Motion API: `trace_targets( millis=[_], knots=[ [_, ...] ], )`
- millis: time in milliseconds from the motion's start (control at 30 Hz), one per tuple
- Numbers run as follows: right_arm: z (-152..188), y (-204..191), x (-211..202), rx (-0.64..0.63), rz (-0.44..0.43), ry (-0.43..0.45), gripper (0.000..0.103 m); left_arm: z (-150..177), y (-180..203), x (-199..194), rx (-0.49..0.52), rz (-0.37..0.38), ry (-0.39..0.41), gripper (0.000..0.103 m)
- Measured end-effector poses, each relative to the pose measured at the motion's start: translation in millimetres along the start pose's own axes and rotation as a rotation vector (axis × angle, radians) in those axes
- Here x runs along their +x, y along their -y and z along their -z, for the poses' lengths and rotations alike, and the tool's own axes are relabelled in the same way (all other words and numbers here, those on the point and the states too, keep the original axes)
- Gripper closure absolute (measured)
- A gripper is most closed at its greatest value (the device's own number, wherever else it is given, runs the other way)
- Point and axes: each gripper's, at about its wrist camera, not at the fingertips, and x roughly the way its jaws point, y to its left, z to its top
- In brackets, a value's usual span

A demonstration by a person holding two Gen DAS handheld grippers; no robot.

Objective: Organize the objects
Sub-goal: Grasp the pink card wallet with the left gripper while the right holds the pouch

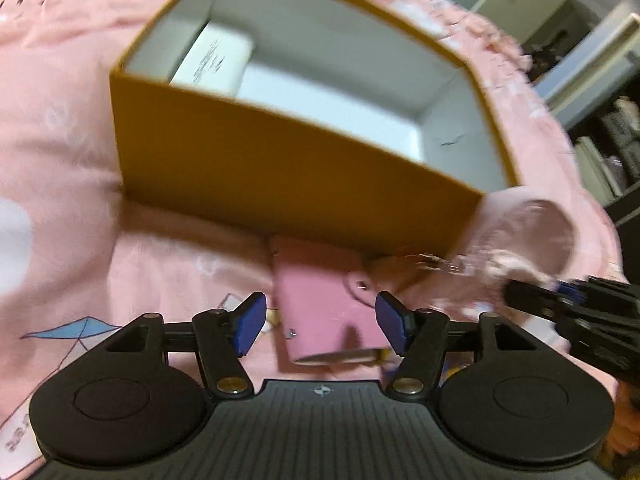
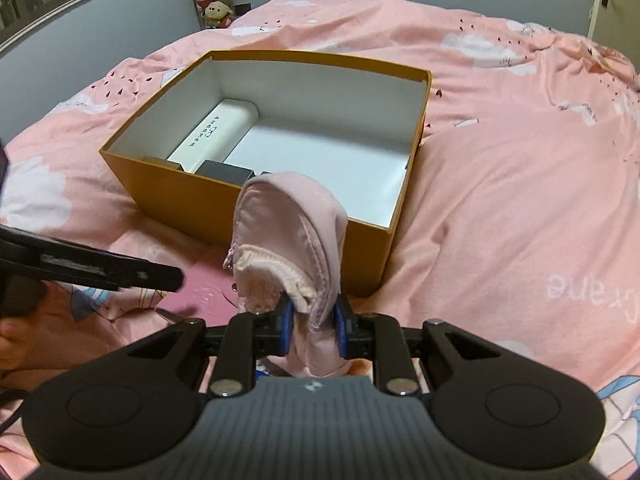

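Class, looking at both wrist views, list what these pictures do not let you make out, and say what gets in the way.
- Left wrist view: print on the white rectangular box in the orange cardboard box, motion-blurred.
- Right wrist view: dark small boxes, cut off by the orange box's near wall.
- Right wrist view: pink flat wallet, mostly hidden behind the pale pink fabric pouch held by the right gripper.
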Motion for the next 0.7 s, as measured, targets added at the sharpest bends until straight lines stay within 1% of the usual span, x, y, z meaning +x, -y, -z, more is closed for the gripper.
trace_targets(
  millis=[133, 167, 267, 333, 367, 400, 600, 633, 667, 700],
  knots=[
    [0, 0, 7, -0.002, -0.014, -0.005, 0.081, -3, -12, 25, -0.091, 0.022, -0.075, 0.03],
    [0, 0, 8, -0.004, -0.017, -0.005, 0.081, -4, -13, 29, -0.106, 0.027, -0.09, 0.032],
    [0, -2, 12, -0.014, -0.024, -0.008, 0.081, -5, -18, 42, -0.151, 0.041, -0.118, 0.032],
    [-1, -2, 16, -0.014, -0.027, -0.012, 0.081, -6, -20, 46, -0.168, 0.053, -0.127, 0.038],
    [-1, -2, 18, -0.013, -0.03, -0.014, 0.081, -6, -20, 47, -0.171, 0.065, -0.131, 0.047],
    [-1, -2, 20, -0.012, -0.034, -0.016, 0.081, -6, -20, 47, -0.173, 0.079, -0.135, 0.051],
    [-1, -4, 23, -0.029, -0.04, -0.015, 0.081, -1, -21, 37, -0.197, 0.07, -0.115, 0.059],
    [-1, -4, 22, -0.034, -0.041, -0.013, 0.081, 0, -19, 33, -0.194, 0.071, -0.108, 0.068],
    [-1, -5, 21, -0.039, -0.041, -0.012, 0.081, 2, -18, 28, -0.192, 0.073, -0.102, 0.069],
    [-1, -5, 20, -0.045, -0.041, -0.012, 0.081, 3, -16, 23, -0.186, 0.072, -0.093, 0.073]
  ],
)
